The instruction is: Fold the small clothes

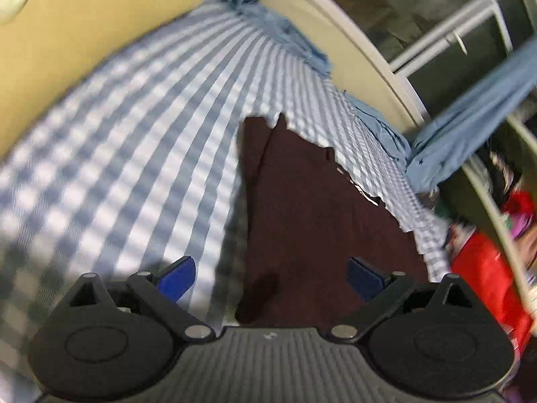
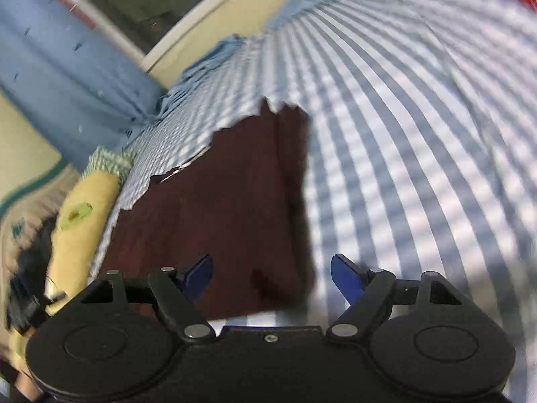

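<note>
We see one maroon cloth [image 1: 322, 215] lying flat on the checked sheet [image 1: 134, 127], near its frayed far edge. Our two grippers, left [image 1: 270, 277] and right [image 2: 272, 277], hover over its near edge, each with two blue fingers apart, holding nothing.

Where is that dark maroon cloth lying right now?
The dark maroon cloth lies flat on the blue-and-white checked sheet, straight ahead of both open grippers: toward the right in the left wrist view, left of centre in the right wrist view.
</note>
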A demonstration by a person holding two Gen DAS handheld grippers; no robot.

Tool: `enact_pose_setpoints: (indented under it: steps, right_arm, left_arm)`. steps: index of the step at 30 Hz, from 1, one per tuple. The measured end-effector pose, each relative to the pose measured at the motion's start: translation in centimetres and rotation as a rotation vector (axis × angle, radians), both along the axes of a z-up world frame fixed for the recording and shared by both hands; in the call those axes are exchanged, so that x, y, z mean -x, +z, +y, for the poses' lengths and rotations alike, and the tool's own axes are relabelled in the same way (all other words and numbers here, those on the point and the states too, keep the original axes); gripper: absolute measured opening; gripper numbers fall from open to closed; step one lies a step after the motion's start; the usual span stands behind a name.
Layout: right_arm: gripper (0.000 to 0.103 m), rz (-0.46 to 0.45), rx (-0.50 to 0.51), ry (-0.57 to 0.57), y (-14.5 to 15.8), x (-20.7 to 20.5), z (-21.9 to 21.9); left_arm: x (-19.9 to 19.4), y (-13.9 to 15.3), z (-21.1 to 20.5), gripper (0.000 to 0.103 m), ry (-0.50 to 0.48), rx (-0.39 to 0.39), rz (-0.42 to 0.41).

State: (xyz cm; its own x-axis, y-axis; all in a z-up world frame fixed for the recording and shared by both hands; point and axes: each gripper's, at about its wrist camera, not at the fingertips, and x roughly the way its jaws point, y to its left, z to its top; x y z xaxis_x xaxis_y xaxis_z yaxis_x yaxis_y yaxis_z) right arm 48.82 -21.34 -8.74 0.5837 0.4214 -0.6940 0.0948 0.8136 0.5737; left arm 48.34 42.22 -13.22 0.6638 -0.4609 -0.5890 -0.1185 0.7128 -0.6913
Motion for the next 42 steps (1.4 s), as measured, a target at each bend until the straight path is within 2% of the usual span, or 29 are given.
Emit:
enact_pose_setpoints:
  steps: [3,5,6,8,10,11,12,14,15,16,17,19,20,22,25,27,31,34,39,41,42]
  right_arm:
    - [0.080,0.054,-0.119,-0.025,-2.6,0.7,-0.6]
    - [0.081,0.014,-0.140,-0.033,-3.3,0.8,0.0]
    - [0.081,-0.005,-0.173,-0.036,-3.5,0.5,0.3]
    - [0.081,-0.001,-0.278,-0.052,-4.4,-0.4,0.7]
    - [0.083,-0.007,-0.289,-0.077,-5.0,-1.2,1.4]
    - [0.083,-0.022,-0.282,-0.082,-4.9,-1.7,1.9]
    - [0.082,-0.030,-0.285,-0.091,-4.9,-2.1,2.1]
    - [0.079,-0.048,-0.308,-0.125,-5.1,-2.5,2.4]
    - [0.069,-0.051,-0.295,-0.134,-5.1,-2.7,2.6]
    - [0.051,-0.047,-0.254,-0.137,-5.0,-2.9,3.0]
    - [0.045,-0.039,-0.217,-0.143,-5.0,-3.0,3.0]
    - [0.031,-0.033,-0.185,-0.138,-5.3,-3.2,3.4]
    - [0.029,-0.042,-0.166,-0.129,-5.1,-3.1,3.8]
    - [0.024,-0.069,-0.146,-0.122,-4.6,-2.4,3.8]
    - [0.021,-0.119,-0.181,-0.135,-3.2,-1.8,3.8]
    - [0.021,-0.146,-0.201,-0.134,-1.8,-1.3,3.9]
    - [0.020,-0.172,-0.217,-0.113,1.1,0.7,3.6]
    - [0.020,-0.140,-0.224,-0.113,2.4,4.0,2.6]
    - [0.020,-0.078,-0.228,-0.141,0.7,11.4,1.1]
    - [0.020,-0.062,-0.216,-0.150,-0.5,13.8,1.0]
    - [0.020,-0.055,-0.205,-0.164,-1.2,14.5,0.9]
  left_arm:
    - [-1.1,-2.0,-1.0,0.099,-0.016,0.053,0.039]
    - [-1.8,-3.0,-1.5,0.099,0.004,0.100,0.030]
    - [-2.0,-3.5,-1.6,0.099,0.021,0.122,0.011]
    - [-2.8,-4.3,-1.8,0.098,0.040,0.213,0.005]
    - [-3.7,-4.9,-2.6,0.094,0.040,0.252,0.006]
    - [-4.1,-4.8,-3.1,0.091,0.041,0.230,0.013]
    - [-4.2,-4.7,-3.5,0.086,0.039,0.206,0.003]
    - [-4.4,-4.7,-3.9,0.056,0.027,0.166,0.007]
    - [-4.4,-4.8,-3.9,0.047,0.037,0.141,0.021]
    - [-4.3,-4.9,-3.9,0.032,0.039,0.125,0.027]
    - [-4.0,-4.9,-3.7,0.023,0.032,0.121,0.027]
    - [-3.4,-4.8,-3.5,0.019,0.028,0.122,0.011]
    - [-3.0,-4.4,-3.6,0.017,0.029,0.121,-0.009]
    - [-1.9,-3.2,-3.5,0.015,0.034,0.129,-0.057]
    - [-0.7,-1.4,-3.6,0.014,0.028,0.170,-0.114]
    - [0.1,-0.2,-3.9,0.014,0.003,0.166,-0.128]
    - [3.6,1.6,-4.1,0.014,-0.050,0.160,-0.116]
    - [7.5,1.5,-3.9,0.014,-0.066,0.159,-0.100]
    - [14.2,0.0,-4.9,0.014,-0.092,0.118,-0.076]
    - [15.8,-1.0,-5.2,0.014,-0.090,0.078,-0.066]
    - [16.1,-1.6,-5.1,0.014,-0.079,0.088,-0.053]
